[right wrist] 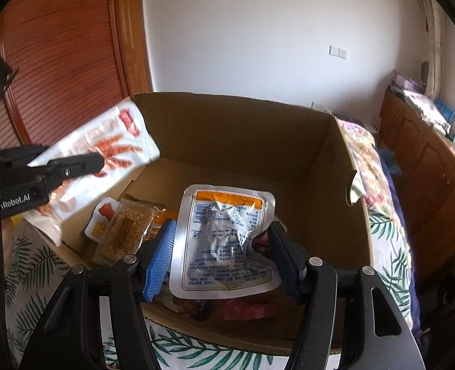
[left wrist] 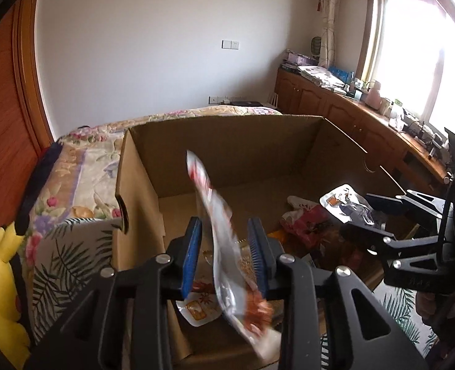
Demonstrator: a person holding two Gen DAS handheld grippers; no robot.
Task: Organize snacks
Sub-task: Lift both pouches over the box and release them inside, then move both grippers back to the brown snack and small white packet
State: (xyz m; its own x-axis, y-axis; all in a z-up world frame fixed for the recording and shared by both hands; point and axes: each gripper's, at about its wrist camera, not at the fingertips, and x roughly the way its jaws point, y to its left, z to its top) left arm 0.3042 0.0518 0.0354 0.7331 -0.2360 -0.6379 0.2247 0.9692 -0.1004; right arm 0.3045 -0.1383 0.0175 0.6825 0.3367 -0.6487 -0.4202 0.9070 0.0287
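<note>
The move ahead turns on what lies under each tool, because both packets hang over the open cardboard box [left wrist: 242, 154], which stands on the flowered bed [left wrist: 82, 160].

The left tool [left wrist: 224, 231] stands open. The red and white packet [left wrist: 205, 185] is on edge between its 2 blue pads. There is a clear gap on the left side, so nothing is pinching it. The packet's long axis runs forward and upward along the line the tool points, its far end tipped towards the box's back wall. It sits over the box's near left corner, above the snacks already lying there, among them a grain bar [right wrist: 125, 231]. My judgement is that it is free to drop straight down onto them.

The right tool [right wrist: 223, 226] grips the silver packet [right wrist: 224, 246] across its width, with a pad against each side edge and the foil crumpled between them. The packet lies flat, its printed back facing the camera. Its long axis also follows the tool's line, the orange strip at the far end. It is over the box's near right part, above red wrappers on the floor of the box.

The 2 tools are side by side at the box's near edge, each nearer its own corner, so neither has to cross the other.
</note>
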